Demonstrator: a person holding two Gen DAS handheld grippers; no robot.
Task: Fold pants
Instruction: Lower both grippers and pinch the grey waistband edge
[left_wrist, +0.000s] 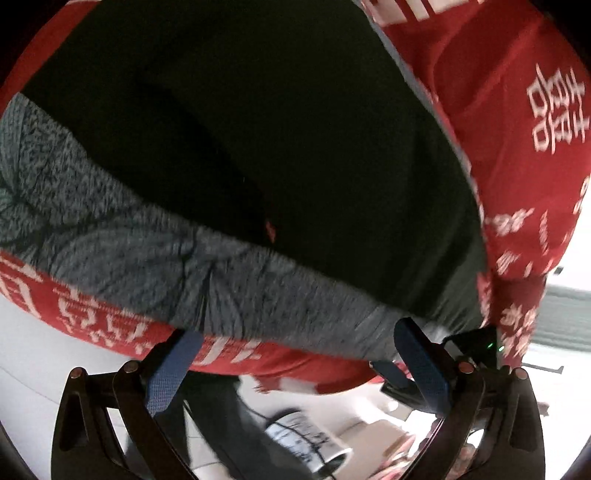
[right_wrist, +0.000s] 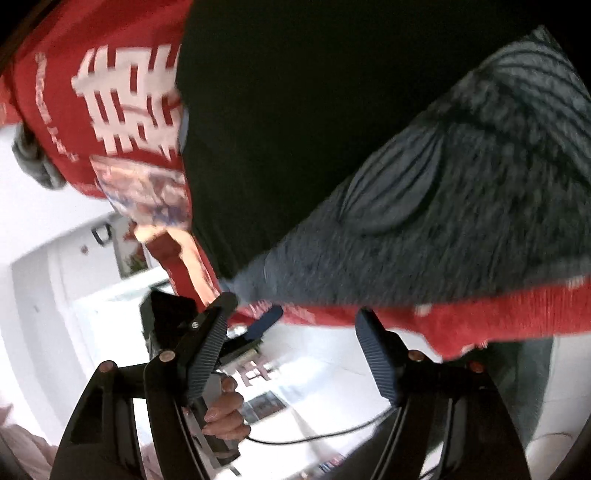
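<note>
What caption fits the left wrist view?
Open left hand-held gripper nearing dark pants' grey knit waistband on red patterned cloth.

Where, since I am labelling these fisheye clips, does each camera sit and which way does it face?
Left wrist: sits on the left hand-held gripper and looks forward along its open fingers at the black pants, with their grey waistband nearest, on a red printed cloth. No body part shows.
Right wrist: sits on the right hand-held gripper and looks along its open fingers at the waistband from another angle. A hand gripping a handle shows below.
Shared: pants, waistband, red cloth.
</note>
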